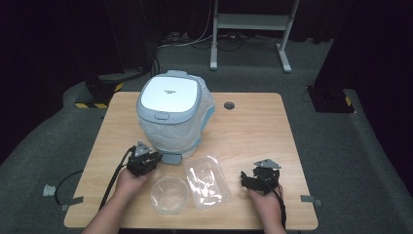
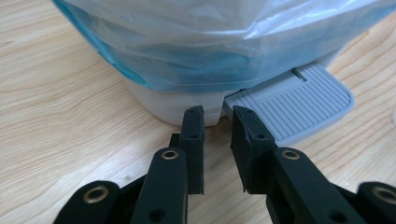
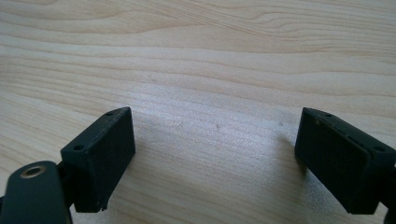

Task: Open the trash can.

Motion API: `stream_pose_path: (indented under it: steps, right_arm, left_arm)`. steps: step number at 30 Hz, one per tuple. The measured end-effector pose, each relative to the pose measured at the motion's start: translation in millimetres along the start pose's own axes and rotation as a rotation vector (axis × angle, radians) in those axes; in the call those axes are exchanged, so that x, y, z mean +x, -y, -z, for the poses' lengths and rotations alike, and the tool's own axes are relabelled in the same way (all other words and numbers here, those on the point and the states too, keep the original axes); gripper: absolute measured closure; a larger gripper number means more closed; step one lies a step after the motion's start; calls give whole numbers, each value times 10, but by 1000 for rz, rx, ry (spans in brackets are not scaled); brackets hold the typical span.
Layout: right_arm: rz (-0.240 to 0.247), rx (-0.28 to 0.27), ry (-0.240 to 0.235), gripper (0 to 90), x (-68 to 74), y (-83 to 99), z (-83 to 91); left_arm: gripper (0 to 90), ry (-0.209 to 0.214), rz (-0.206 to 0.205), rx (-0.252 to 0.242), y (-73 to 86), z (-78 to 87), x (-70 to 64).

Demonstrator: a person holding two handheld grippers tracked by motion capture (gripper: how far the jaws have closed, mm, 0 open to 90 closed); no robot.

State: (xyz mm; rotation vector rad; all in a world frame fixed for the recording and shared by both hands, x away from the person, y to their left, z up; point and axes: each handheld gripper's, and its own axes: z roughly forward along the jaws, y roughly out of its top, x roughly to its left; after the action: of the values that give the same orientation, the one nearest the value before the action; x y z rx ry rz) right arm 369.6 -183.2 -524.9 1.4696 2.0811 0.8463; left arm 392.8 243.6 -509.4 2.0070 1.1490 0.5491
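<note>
Pedal bin [image 1: 171,109] with white lid [image 1: 169,92] shut and clear liner bag [image 1: 195,127] draped over its rim, standing at the far left of the wooden surface [image 1: 253,131]. Left tool [image 1: 146,163] just beside the bin's base, jaws set narrow with a slim gap and nothing between them; in the left gripper view, left tool [image 2: 217,119] aimed at the foot of the bin, with the ribbed grey pedal [image 2: 299,105] immediately to one side and not yet pressed. Right tool [image 1: 257,181] resting low near the right front edge, well apart from the bin; in the right gripper view, right tool [image 3: 215,140] spread wide over bare wood. Clear round bowl [image 1: 169,194] and clear plastic tray [image 1: 207,181] lying near each other on the surface between the two hands, both untouched. Judged stage: opening phase only. Lid still to be raised by way of the pedal; both clear containers still to be picked up and dropped in.
</note>
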Motion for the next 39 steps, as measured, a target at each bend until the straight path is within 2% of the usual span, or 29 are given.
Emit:
stream_pose_path:
  steps: [2,5,8,13,20,22,28,31,33,39]
  right_arm:
    - [0,0,0,119,0,0,0]
    - [0,0,0,119,0,0,0]
    - [2,-1,0,120,0,2,2]
    - [0,-2,2,120,3,2,1]
    - [-6,-2,7,125,9,4,4]
    - [-9,-2,9,128,10,5,5]
    - [-16,-4,11,137,14,7,9]
    - [-15,-6,10,149,10,11,13]
    - [-14,-7,11,154,10,13,16]
    - [-7,-9,4,160,6,12,16]
  left_arm:
    - [738,0,-7,0,-5,-5,-9]
    - [718,-15,20,12,5,18,18]
    - [711,-38,44,17,16,108,88]
    - [692,-54,90,-30,-1,343,267]
    - [624,-56,95,-44,-21,488,374]
    - [603,-48,112,-52,-39,510,404]
    - [564,-49,109,-84,-172,569,465]
    - [571,-64,107,-85,-242,562,498]
    - [587,-69,122,-94,-312,561,529]
    - [598,-89,126,-105,-512,484,530]
